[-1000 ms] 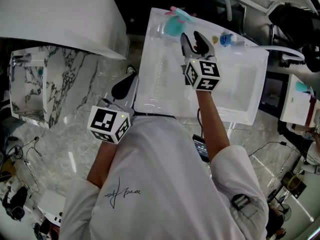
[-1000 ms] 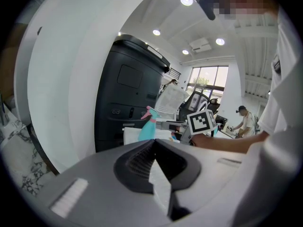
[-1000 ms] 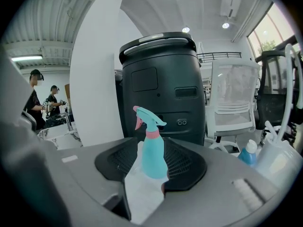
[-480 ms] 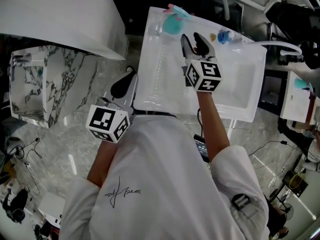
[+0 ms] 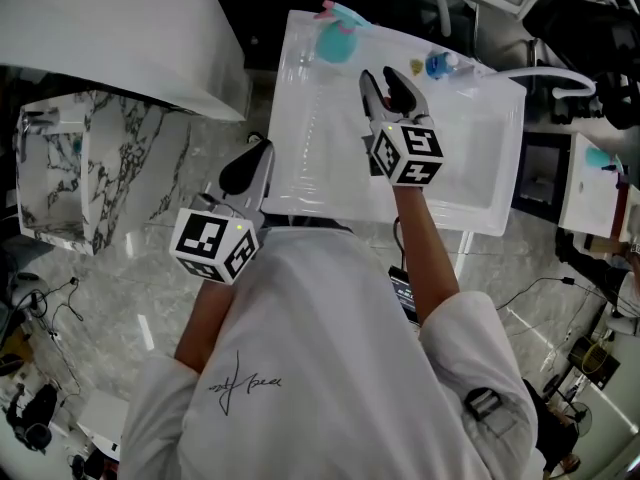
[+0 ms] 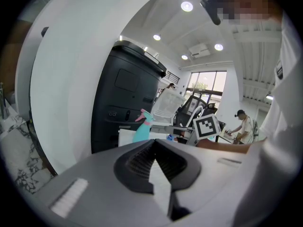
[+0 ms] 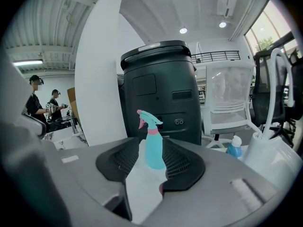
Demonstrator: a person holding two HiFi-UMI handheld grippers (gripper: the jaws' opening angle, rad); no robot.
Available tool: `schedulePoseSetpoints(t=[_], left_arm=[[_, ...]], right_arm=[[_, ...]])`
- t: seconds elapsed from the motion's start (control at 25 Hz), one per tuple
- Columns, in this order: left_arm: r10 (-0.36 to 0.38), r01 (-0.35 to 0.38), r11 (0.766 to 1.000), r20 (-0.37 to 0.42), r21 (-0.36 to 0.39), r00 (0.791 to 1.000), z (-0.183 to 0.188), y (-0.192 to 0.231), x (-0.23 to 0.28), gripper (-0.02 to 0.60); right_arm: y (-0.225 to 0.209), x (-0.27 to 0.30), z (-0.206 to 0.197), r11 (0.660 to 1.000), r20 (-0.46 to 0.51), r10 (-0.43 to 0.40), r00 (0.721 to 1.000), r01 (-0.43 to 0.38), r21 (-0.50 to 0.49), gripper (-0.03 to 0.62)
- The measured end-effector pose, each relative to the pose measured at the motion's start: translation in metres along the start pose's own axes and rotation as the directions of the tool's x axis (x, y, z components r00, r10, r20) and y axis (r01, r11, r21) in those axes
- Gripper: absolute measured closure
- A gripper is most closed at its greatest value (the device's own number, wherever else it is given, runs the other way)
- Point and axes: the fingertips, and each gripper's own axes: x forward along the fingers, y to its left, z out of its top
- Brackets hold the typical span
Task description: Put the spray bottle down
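The teal spray bottle (image 5: 333, 40) with a pink trigger stands upright on the far left corner of the white table (image 5: 470, 168). It also shows in the right gripper view (image 7: 154, 143) and the left gripper view (image 6: 142, 129). My right gripper (image 5: 388, 80) hovers over the table a little nearer than the bottle and apart from it. Its jaws (image 7: 151, 144) are closing with nothing between them; the bottle stands beyond them. My left gripper (image 5: 250, 163) sits at the table's near left edge, with its jaw tips (image 6: 154, 143) together and empty.
A small blue bottle (image 5: 440, 65) and a white container (image 7: 270, 160) stand at the table's far right. A black bin (image 7: 158, 89) and a white mesh chair (image 7: 229, 98) are behind the table. A broad white curved wall (image 5: 110, 28) lies to the left. People stand in the background.
My right gripper has drawn slightly back from the spray bottle, which stays standing on the table. The left gripper has hardly moved.
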Motion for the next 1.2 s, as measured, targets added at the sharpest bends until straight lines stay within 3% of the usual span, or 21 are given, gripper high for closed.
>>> schedulePoseSetpoints(t=[1.2], left_arm=[[0.016,-0.017,0.999,0.032,0.045,0.999,-0.006,-0.045,0.005,0.534]], right_arm=[[-0.009,-0.077,-0.015,0.997,-0.009,0.069,0.998,-0.069,0.034,0.508]])
